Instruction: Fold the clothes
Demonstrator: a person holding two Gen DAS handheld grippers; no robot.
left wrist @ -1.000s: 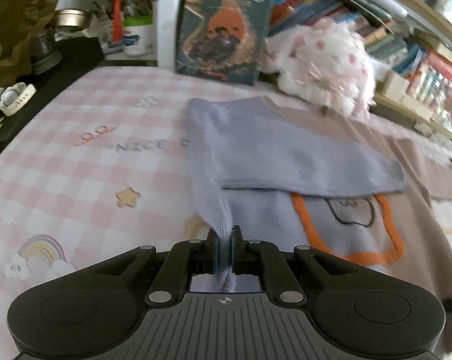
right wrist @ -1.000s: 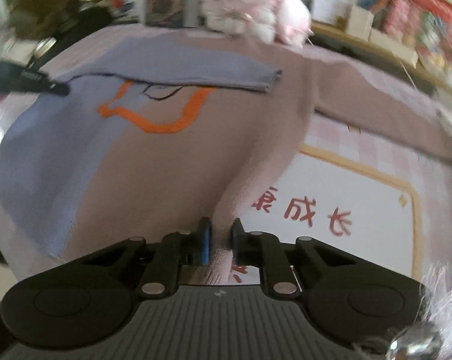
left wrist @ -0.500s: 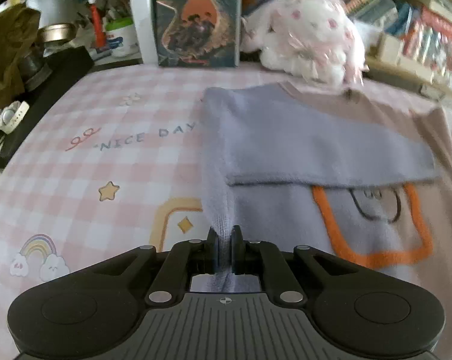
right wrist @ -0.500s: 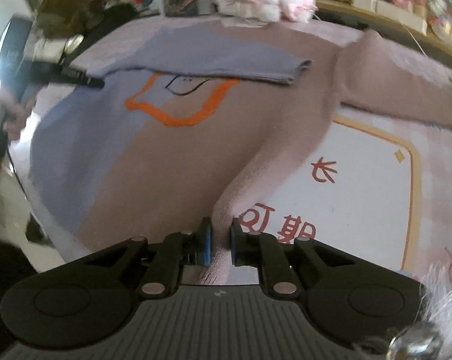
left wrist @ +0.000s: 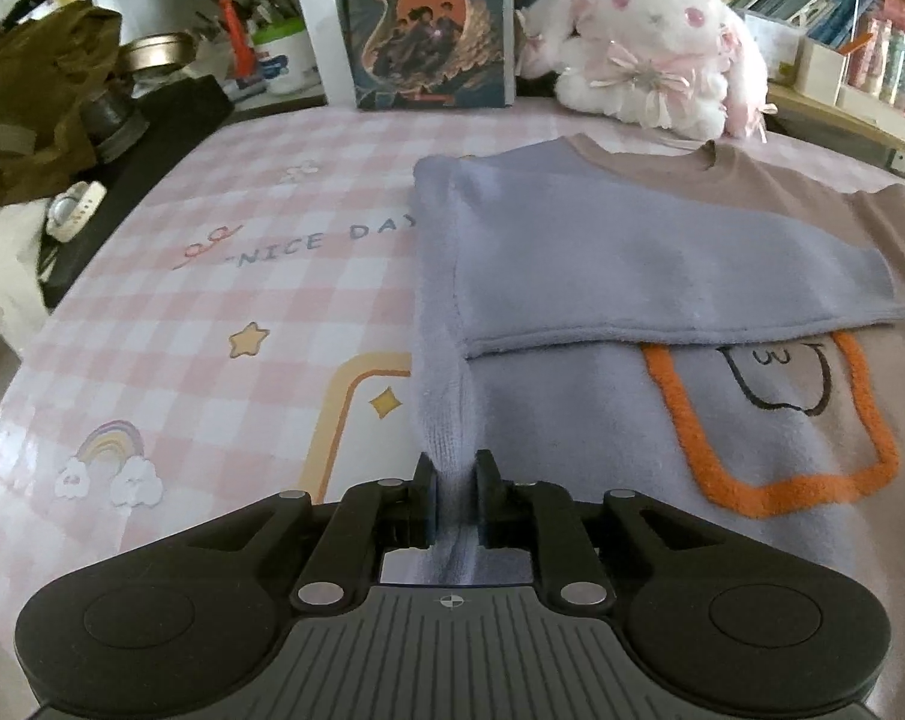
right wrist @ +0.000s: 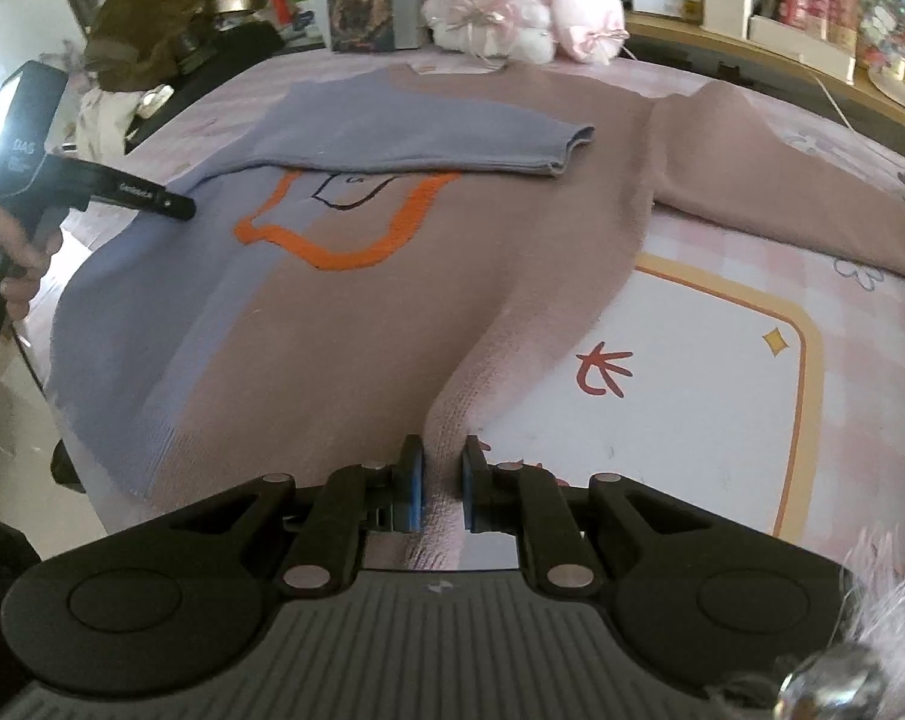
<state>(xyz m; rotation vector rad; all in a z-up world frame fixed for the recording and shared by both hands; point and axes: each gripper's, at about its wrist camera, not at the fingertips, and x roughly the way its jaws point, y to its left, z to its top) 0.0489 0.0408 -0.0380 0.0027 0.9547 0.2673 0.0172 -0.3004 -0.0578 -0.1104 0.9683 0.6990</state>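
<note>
The sweater point(left wrist: 602, 252) lies spread face up on the pink checked tablecloth point(left wrist: 224, 276), lavender on its left half, dusty brown on its right, an orange outline patch across the chest. Its lavender sleeve point(left wrist: 662, 264) is already folded across the chest, cuff pointing right and just covering the top of the orange outline. The brown sleeve point(right wrist: 782, 192) is out flat to the far right.

Left gripper point(left wrist: 455, 489) has a ridge of lavender knit bunched up between its jaws at the near left edge of the garment; those jaws have just been easing apart, and the fabric sits between them, the pads close on either side of it. From the right wrist view that same tool shows at far left, a person's hand point(right wrist: 8, 252) wrapped round its handle.

Right gripper point(right wrist: 437, 483) is pinching the brown hem at the near right edge, pads pressed on a raised fold of knit.

Beyond the collar a white plush rabbit point(left wrist: 650, 42) and an upright book point(left wrist: 428, 24) stand at the far edge
</note>
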